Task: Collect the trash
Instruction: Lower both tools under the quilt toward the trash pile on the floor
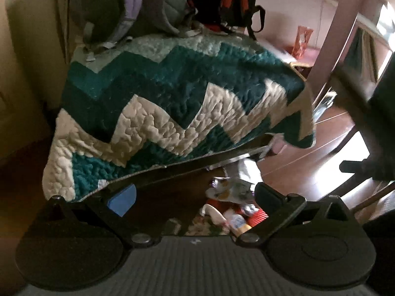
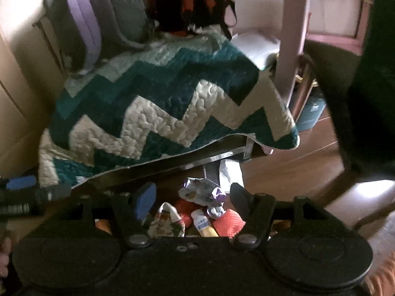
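I see the wood floor [image 2: 284, 172] carrying a trash pile [image 2: 197, 209]; the bed [image 2: 197, 157] carries a zigzag quilt [image 2: 153, 113].

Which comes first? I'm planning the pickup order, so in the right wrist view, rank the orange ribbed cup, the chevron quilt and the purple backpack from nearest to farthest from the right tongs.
1. Orange ribbed cup: on the floor between the open right tongs, toward their right side.
2. Chevron quilt: draped ahead, above the trash.
3. Purple backpack: behind the quilt, upper left.

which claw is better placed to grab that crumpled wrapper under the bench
Right, probably. The right claw is open with the crumpled wrapper lying between its fingers. The left claw is open too, but there the wrapper sits off toward its right finger.
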Motion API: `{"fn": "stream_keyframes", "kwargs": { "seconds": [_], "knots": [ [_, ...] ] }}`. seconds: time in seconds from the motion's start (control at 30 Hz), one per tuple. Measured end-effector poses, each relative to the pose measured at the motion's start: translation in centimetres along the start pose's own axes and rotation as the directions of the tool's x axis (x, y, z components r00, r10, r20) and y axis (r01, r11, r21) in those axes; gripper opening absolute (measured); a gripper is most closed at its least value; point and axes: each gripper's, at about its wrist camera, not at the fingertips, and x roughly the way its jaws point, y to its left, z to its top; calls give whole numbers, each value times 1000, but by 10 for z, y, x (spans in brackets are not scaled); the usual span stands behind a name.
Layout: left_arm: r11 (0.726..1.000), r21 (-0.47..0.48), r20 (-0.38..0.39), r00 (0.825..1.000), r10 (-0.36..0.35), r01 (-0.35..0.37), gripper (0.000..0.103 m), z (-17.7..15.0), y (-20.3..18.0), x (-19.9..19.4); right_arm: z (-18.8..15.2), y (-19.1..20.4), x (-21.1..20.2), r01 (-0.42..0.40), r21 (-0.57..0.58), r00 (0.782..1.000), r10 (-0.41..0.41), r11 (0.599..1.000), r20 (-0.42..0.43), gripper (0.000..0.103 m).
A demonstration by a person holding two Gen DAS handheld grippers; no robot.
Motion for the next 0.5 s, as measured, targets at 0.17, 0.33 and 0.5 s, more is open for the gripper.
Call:
{"fn": "stream_keyframes", "kwargs": {
  "seconds": [0.17,0.33,0.5],
  "knots": [
    [999,35,-64,998,-21,23,103,-12,-8,63,26,-14,77,-13,19,995,15,1000,-94,66],
    [995,90,-209,978,-23,42,103,-31,-25,126,41,-24,162,15,-23,979,-19,1000,-202,66],
    [985,160,-312,950,-14,67,103,-49,-39,185,38,-46,242,32,-20,940,-37,999,-340,66]
  ]
}}
